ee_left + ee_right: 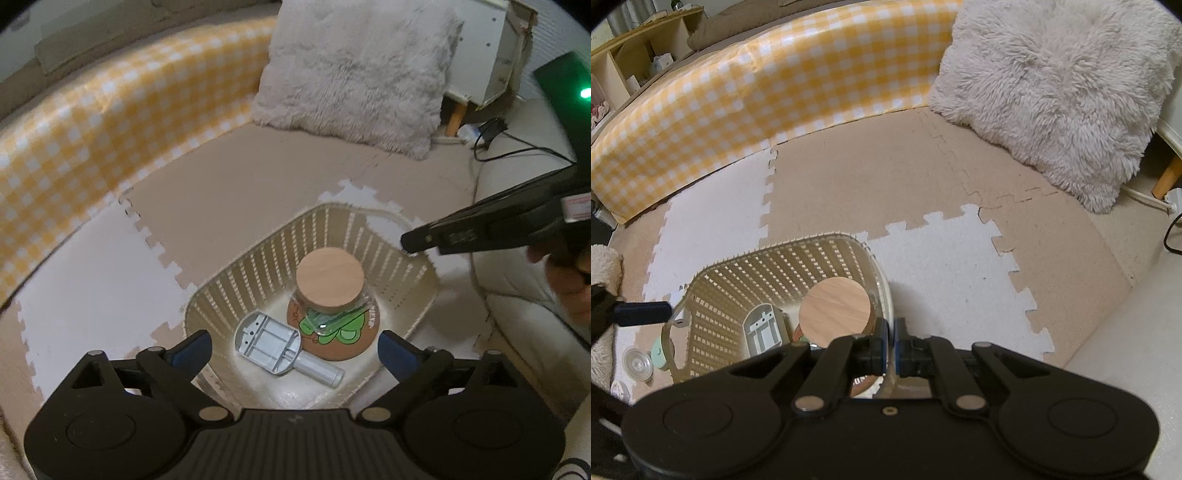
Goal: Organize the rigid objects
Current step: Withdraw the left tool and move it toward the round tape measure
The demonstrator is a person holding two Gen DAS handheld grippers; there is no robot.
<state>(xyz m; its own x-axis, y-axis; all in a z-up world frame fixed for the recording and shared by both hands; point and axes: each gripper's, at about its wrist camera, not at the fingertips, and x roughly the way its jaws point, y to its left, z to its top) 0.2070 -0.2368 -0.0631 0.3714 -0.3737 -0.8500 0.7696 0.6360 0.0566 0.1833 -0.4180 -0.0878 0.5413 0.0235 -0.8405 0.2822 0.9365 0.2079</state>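
We hold the left gripper (293,347) wide apart, empty, above the basket (236,280); the right gripper (890,347) is clamped on the basket's rim. Lidded jar (330,280) inside.

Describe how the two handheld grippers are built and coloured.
Both are matte black plastic. The left gripper has blue finger pads, silver pivot rivets and a ribbed body. The right gripper has blue pads too, and a label near its handle.
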